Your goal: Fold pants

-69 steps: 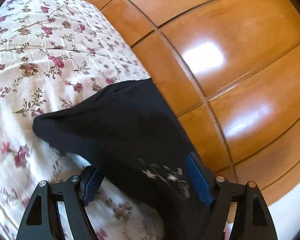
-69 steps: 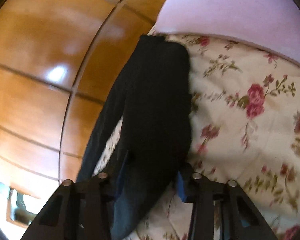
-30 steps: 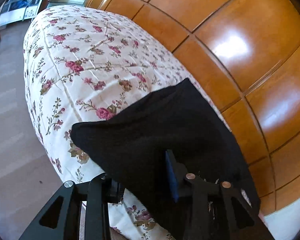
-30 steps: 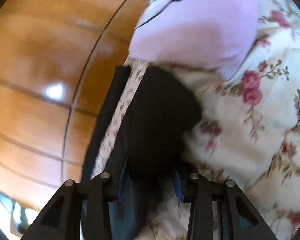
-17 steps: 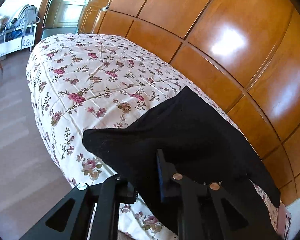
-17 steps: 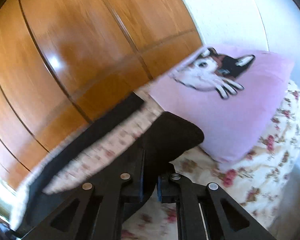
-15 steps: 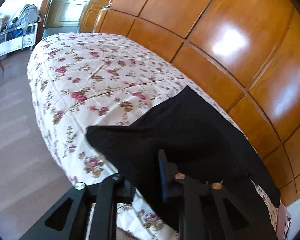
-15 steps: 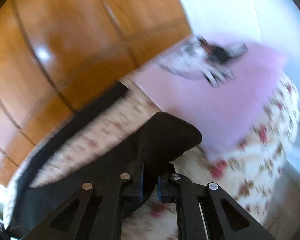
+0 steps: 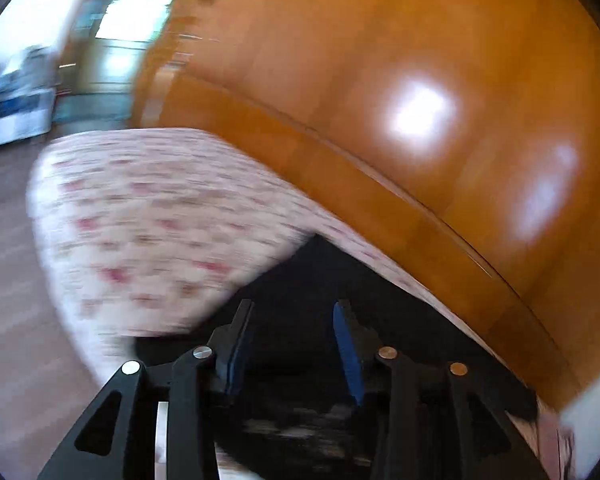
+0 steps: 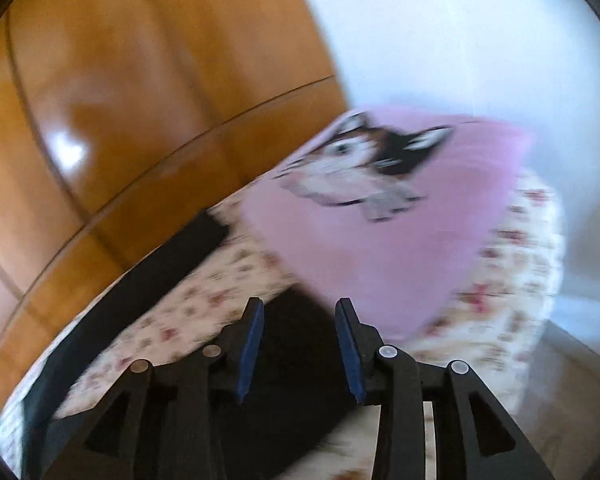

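The black pants (image 9: 312, 272) lie on the flowered bedcover (image 9: 148, 224) beside the wooden wardrobe. My left gripper (image 9: 293, 306) hovers over them with its jaws opening; the dark cloth shows in the gap below, and the blue pads (image 9: 346, 356) are clear of it. In the right wrist view a folded part of the pants (image 10: 296, 392) lies under my right gripper (image 10: 300, 304), whose jaws are also opening with nothing pinched. A black strip of the pants (image 10: 172, 256) runs along the bed's far edge. Both views are motion-blurred.
The glossy wooden wardrobe (image 9: 380, 80) stands close along the bed's far side. A pink pillow with a dog print (image 10: 380, 240) lies just beyond the right gripper, before a white wall (image 10: 460, 40). Brown floor (image 9: 8, 320) lies left of the bed.
Both grippers were shut on the black pants and have let go. Their jaws have spread and both have lifted away, leaving the cloth on the bed.
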Demonstrator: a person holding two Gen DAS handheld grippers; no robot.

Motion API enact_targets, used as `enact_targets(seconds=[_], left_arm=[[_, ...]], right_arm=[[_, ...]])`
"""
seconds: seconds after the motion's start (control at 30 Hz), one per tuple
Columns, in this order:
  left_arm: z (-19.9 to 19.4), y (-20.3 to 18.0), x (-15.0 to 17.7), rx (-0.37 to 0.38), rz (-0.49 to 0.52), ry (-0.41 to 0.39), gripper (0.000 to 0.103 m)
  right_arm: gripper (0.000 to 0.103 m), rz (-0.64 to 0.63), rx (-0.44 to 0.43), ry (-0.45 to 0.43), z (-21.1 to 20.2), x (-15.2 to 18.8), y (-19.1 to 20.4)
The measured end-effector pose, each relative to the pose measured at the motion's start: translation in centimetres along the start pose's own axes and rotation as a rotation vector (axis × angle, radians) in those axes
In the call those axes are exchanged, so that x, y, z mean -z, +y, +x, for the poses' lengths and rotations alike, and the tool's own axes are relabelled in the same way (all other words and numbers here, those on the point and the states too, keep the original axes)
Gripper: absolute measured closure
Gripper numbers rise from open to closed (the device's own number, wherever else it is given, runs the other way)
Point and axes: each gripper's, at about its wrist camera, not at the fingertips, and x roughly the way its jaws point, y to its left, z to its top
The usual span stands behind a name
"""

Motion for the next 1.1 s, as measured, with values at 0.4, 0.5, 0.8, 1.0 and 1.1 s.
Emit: enact_targets(seconds=[0.4,0.5,0.8,1.0,1.1], left_arm=[[13.8,-14.7,5.2,0.228,0.274,0.334,0.059],[16.8,-14.8,5.7,0.199,0.297,0.391,0.059],[20.3,-15.1,6.3,0.117,0.354,0.379,0.058],[21.5,-15.1,6.1,0.105,0.340,0.376,0.055],[21.0,-14.9,5.9,0.108,0.332,0.367,0.055]], right_arm=[[0.047,-0.013,-0.190,0.333,14.8,-0.8,8.5],[0.047,-0.009,-0.187,0.362,18.5,-2.0,9.6],[0.047,0.144,-0.127,0.321,26.6,-5.8,9.2],[0.082,0.129,-0.087,0.315,29.2,-7.1,10.6],[0.088,0.135,-0.107,0.293,28.4,-7.2,10.8]])
